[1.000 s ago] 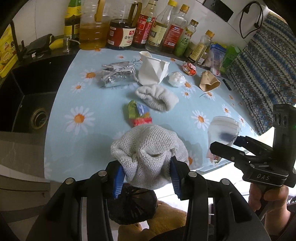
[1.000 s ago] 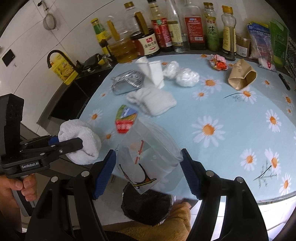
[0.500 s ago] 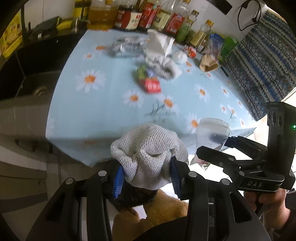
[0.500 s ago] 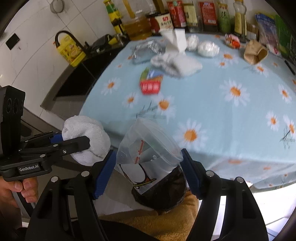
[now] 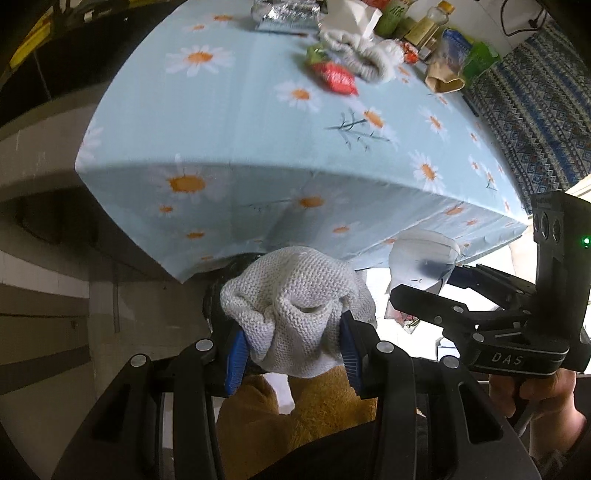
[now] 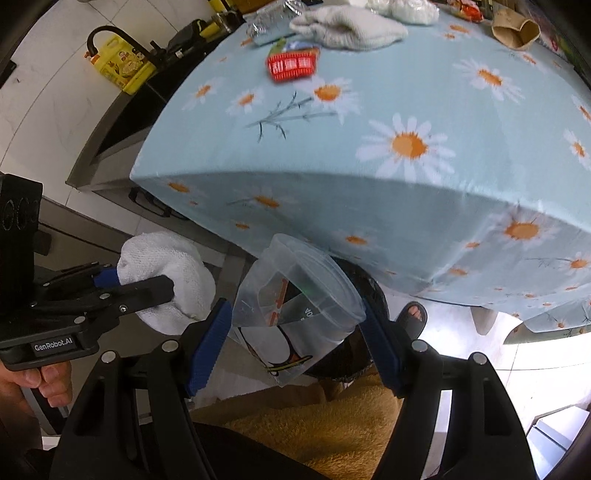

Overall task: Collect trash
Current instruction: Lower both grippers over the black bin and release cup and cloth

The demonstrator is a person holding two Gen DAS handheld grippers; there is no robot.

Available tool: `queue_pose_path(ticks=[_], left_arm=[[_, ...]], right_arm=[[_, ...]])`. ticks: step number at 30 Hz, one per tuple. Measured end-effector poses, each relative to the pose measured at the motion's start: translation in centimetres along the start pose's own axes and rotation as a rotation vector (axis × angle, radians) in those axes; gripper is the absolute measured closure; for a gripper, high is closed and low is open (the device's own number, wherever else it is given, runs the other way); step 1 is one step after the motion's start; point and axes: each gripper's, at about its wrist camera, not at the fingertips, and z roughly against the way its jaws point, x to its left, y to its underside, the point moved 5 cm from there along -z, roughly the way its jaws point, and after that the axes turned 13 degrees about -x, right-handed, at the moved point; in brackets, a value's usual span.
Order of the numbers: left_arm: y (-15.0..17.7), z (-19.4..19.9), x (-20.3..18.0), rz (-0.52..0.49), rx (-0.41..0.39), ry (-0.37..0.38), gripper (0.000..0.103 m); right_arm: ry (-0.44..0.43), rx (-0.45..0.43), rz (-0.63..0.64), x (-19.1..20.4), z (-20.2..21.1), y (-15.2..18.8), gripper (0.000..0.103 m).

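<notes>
My left gripper [image 5: 291, 334] pinches a crumpled white knitted cloth [image 5: 295, 306] between its blue pads; its jaws are just starting to open. My right gripper [image 6: 295, 326] is shut on a crushed clear plastic cup [image 6: 295, 295] with a printed label. Both hang below the front edge of the daisy-print table [image 5: 221, 129], over a black-lined trash bin [image 6: 371, 291] that the held things mostly hide. In the right wrist view the left gripper [image 6: 159, 288] and its cloth [image 6: 166, 266] sit just left of the cup. The cup [image 5: 424, 254] shows in the left wrist view too.
On the table lie a red snack wrapper [image 6: 291, 66], another white knitted cloth [image 6: 347, 26], a crushed brown paper cup [image 6: 515, 33] and a foil pack [image 5: 284, 13]. Yellow-brown fabric [image 6: 332, 424] fills the foreground. A sandalled foot [image 6: 412, 317] stands by the bin.
Both grippers have dropped from table height to below the front edge and tilted further down, carrying the cloth and the cup with them. The bin now lies right behind them.
</notes>
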Motion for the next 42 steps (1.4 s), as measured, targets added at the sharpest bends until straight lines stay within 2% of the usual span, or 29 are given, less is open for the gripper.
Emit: queue_pose_path(ticks=[2,4,6,9,22,32,42], left_arm=[[0.2,-0.4,0.2,0.016,0.017,-0.008,0.057],[0.3,-0.8,0.4,0.042,0.037,-0.015,0.050],[0.2,-1.3,0.4,0.048,0.055,-0.012,0.048],[0.4,-1.7,0.5,0.052,0.065,-0.020,0.042],[-0.1,-1.8,-0.1,0.047,0.069,-0.021,0.041],[-1.6,-0.5,-0.7,0.046,0.024,0.011,0.041],[-4.2,1.7,-2.7,0.004,-0.049,0.053,0.041]], right_arm=[[-0.009,0.006,-0.002,-0.1,0.0,0.2,0.032],[-0.009,0.025,-0.013,-0.4,-0.4,0.2,0.031],[-0.015,0.032,-0.025,-0.6,-0.5,0.2,0.030],[-0.013,0.031,-0.025,-1.0,-0.5,0.0,0.024],[0.007,-0.024,-0.058,-2.6,1.1,-1.1,0.024],[0.002,-0.058,-0.056,-2.4,2.4,-2.0,0.024],[-0.009,-0.133,-0.024,-2.0,5.2,-3.7,0.024]])
